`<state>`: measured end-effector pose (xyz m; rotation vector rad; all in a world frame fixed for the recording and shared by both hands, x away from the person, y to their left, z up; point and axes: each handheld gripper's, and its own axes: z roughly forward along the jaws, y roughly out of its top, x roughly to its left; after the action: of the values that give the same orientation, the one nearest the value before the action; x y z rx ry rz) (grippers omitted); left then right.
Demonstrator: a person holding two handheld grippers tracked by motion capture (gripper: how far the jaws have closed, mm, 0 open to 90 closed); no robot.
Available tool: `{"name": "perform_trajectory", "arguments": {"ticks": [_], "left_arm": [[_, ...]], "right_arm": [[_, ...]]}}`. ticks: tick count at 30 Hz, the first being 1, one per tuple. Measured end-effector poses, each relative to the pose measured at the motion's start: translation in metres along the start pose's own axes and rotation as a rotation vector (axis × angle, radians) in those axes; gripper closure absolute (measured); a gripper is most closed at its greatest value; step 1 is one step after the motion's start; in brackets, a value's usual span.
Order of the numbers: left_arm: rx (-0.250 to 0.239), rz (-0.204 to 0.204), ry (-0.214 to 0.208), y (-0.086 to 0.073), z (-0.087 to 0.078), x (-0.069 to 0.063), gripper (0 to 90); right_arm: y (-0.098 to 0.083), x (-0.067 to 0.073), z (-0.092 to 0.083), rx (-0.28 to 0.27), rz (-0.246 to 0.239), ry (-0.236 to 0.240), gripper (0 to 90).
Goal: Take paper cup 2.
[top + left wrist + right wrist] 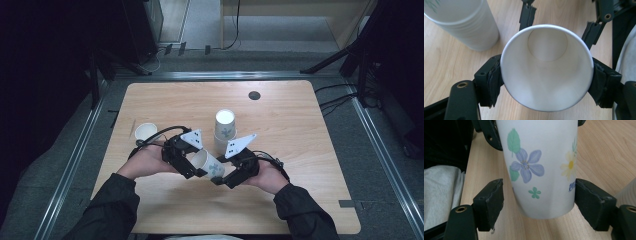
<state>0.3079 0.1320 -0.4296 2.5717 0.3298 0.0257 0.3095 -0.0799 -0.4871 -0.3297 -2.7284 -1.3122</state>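
a white paper cup printed with blue and yellow flowers (209, 164) lies tipped on its side in the air just above the light wooden desk (300, 150), near the middle of its near edge, between the two hand-held tongs. the left gripper (192, 167) pinches the cup at its open rim: in the left gripper view its black padded jaws press on both sides of the cup's mouth (546, 67), and the round bottom shows deep inside. the right gripper (222, 179) sits around the cup's closed base; in the right gripper view the cup (541, 167) stands between its jaws, the right pad about touching the wall and a gap open at the left pad, so these tongs are spread rather than clamped.

a stack of upside-down flowered white paper cups (224, 129) stands near the desk's centre, just behind the grippers. a single upright white paper cup (145, 132) stands towards the left edge. a small dark round disc (254, 95) lies near the far edge.
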Motion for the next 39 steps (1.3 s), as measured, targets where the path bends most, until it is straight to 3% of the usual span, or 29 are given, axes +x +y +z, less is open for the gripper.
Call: {"name": "perform_trajectory", "arguments": {"ticks": [4,20,23,32,36,39], "left_arm": [[0.030,-0.001,-0.022,0.002,0.006,-0.002,23.0],[0.022,-0.003,-0.062,0.002,0.013,-0.003,20.7],[-0.018,-0.002,-0.060,0.001,0.008,-0.002,12.8],[-0.145,-0.059,-0.067,-0.010,-0.003,0.005,12.2],[-0.187,-0.059,-0.047,-0.014,-0.005,0.004,13.2],[-0.259,-0.086,-0.078,-0.018,-0.006,0.003,13.4]], "right_arm": [[-0.002,-0.001,0.005,0.014,-0.002,0.007,27.5],[-0.002,0.004,0.010,0.050,-0.042,0.026,33.1],[-0.001,0.003,0.006,0.036,-0.045,0.019,33.0],[0.002,0.000,-0.013,-0.027,-0.022,-0.001,32.9],[0.002,0.000,-0.019,-0.054,-0.018,0.003,32.9],[0.003,0.000,-0.022,-0.071,-0.009,0.011,32.9]]}}
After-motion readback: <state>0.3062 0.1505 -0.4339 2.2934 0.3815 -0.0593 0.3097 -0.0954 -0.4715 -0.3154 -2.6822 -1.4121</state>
